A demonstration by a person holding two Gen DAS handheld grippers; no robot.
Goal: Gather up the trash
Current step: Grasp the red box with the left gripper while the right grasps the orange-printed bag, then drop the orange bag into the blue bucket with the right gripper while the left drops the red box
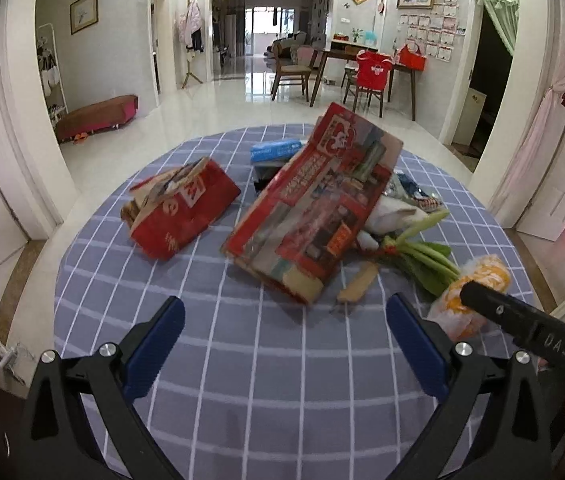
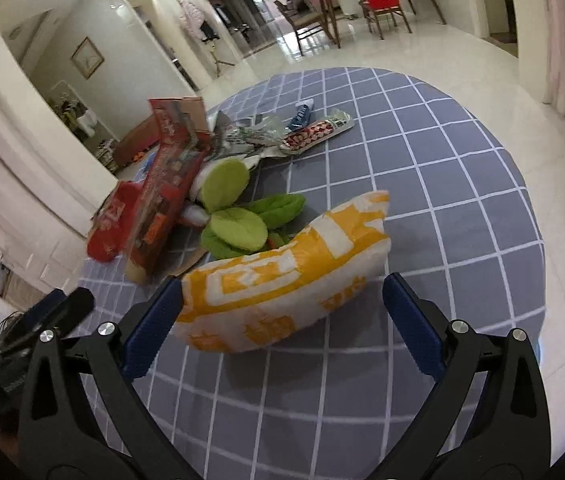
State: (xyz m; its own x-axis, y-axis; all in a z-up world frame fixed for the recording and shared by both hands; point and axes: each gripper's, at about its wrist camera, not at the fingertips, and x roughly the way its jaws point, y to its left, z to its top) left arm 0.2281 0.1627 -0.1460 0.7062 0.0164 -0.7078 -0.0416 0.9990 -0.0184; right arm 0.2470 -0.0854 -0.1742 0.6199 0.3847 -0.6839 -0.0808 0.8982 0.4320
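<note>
A round table with a blue-grey checked cloth [image 1: 242,360] holds trash. A large red printed carton [image 1: 310,204] leans tilted at the middle; it also shows in the right wrist view [image 2: 166,184]. A smaller red carton [image 1: 182,208] lies to its left. Green vegetable leaves [image 2: 238,220] and crumpled wrappers [image 2: 318,130] lie beyond. A yellow and white plastic bag [image 2: 290,272] lies between the fingers of my open right gripper [image 2: 282,312], its left end against the left finger. My left gripper [image 1: 284,336] is open and empty, short of the large carton.
A blue packet [image 1: 278,150] lies behind the large carton. A small cardboard scrap [image 1: 356,282] lies by the vegetable stems [image 1: 426,256]. The right gripper's body [image 1: 530,320] reaches in at the right of the left wrist view. Dining table and chairs [image 1: 366,72] stand far behind.
</note>
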